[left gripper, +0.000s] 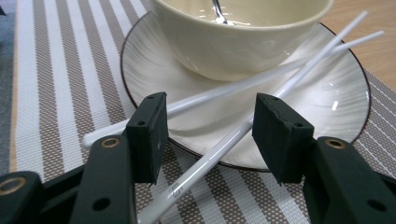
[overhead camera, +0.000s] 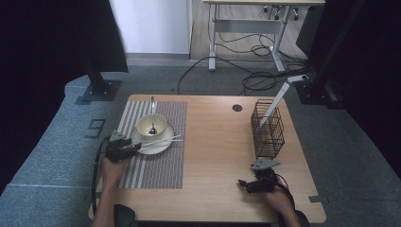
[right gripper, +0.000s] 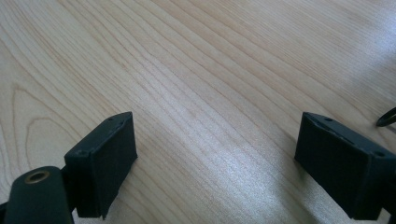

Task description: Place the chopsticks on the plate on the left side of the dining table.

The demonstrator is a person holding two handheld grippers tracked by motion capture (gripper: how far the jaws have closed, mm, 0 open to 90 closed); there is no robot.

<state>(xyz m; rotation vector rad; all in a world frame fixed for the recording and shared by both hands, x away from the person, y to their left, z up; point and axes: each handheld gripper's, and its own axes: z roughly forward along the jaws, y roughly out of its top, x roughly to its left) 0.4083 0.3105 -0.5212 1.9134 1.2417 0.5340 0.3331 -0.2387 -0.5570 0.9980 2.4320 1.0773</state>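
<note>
On the striped mat (overhead camera: pixel 156 156) at the table's (overhead camera: pixel 217 156) left side, the left gripper (overhead camera: pixel 126 147) sits at the near rim of the plate (overhead camera: pixel 163 144), where two white chopsticks (overhead camera: pixel 163 140) lie crossed beside the bowl (overhead camera: pixel 151 124). Its jaws stand partly open, one pad on each side of the sticks, and as far as I can tell neither pad presses on them, so nothing is held. The step in hand looks like the pickup (or possibly the release) of the chopsticks. To lift them, the next move calls for closing squarely over both sticks where they cross, since they lie at different angles and one could slip out.

The right gripper (overhead camera: pixel 248 184) rests wide open over bare wood at the near right, holding nothing, with the wire basket (overhead camera: pixel 267 128) beyond it.

From the left gripper view come the details: chopsticks (left gripper: pixel 219 144) with near ends overhanging the plate (left gripper: pixel 336 102) onto the mat (left gripper: pixel 60 74), and a spoon (left gripper: pixel 218 11) in the bowl (left gripper: pixel 243 42). Seen from the high view is the layout, including the basket, a likely destination
</note>
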